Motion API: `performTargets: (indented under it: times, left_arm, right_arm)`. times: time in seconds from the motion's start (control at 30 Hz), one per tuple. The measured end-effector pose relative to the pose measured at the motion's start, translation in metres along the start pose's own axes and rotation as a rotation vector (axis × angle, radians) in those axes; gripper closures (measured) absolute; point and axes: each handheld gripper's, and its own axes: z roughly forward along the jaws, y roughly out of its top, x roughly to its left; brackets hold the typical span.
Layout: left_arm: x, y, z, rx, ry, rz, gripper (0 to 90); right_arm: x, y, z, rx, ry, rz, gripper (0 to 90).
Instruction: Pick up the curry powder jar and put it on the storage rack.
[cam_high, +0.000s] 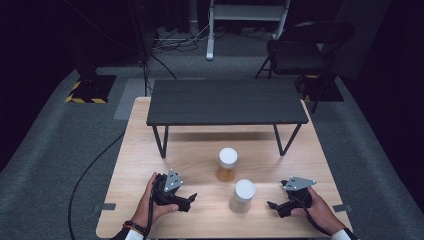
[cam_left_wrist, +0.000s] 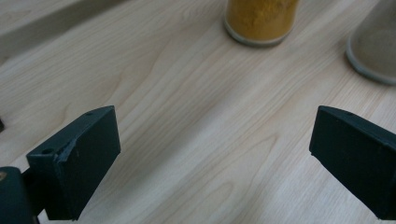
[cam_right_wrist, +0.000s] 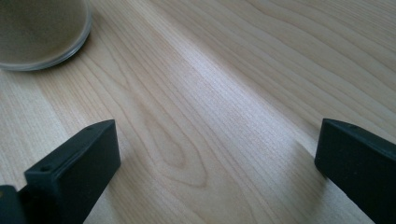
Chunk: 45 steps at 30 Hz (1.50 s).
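Two jars stand mid-frame on the table (cam_high: 145, 150): the orange-filled jar (cam_high: 227, 164) and, lower right of it, the pale-filled jar (cam_high: 242, 196). Your left hand-held gripper (cam_high: 188, 201) and right hand-held gripper (cam_high: 274, 206) rest released, flanking them. Nothing looks begun; you'd likely reach inward next.

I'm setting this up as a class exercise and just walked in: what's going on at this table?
A person sits at a wooden table with a gripper in each hand. The left gripper and right gripper are both open and hold nothing. Between them stand two white-lidded jars, upright and untouched: a jar of orange powder farther back and a jar of pale powder nearer. A small black shelf stands at the far side.
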Motion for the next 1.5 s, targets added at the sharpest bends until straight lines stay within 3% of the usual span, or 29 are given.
performTargets:
  times: [0.37, 1.5]
  left_arm:
    - [0.005, 0.009, 0.002, -0.059, -0.007, -0.021, 1.7]
    - [0.004, 0.037, 0.029, -0.106, -0.068, -0.004, 1.3]
  right_arm:
    - [0.0, 0.0, 0.0, 0.0, 0.0, 0.0, 0.0]
    - [0.0, 0.0, 0.0, 0.0, 0.001, 0.0, 0.0]
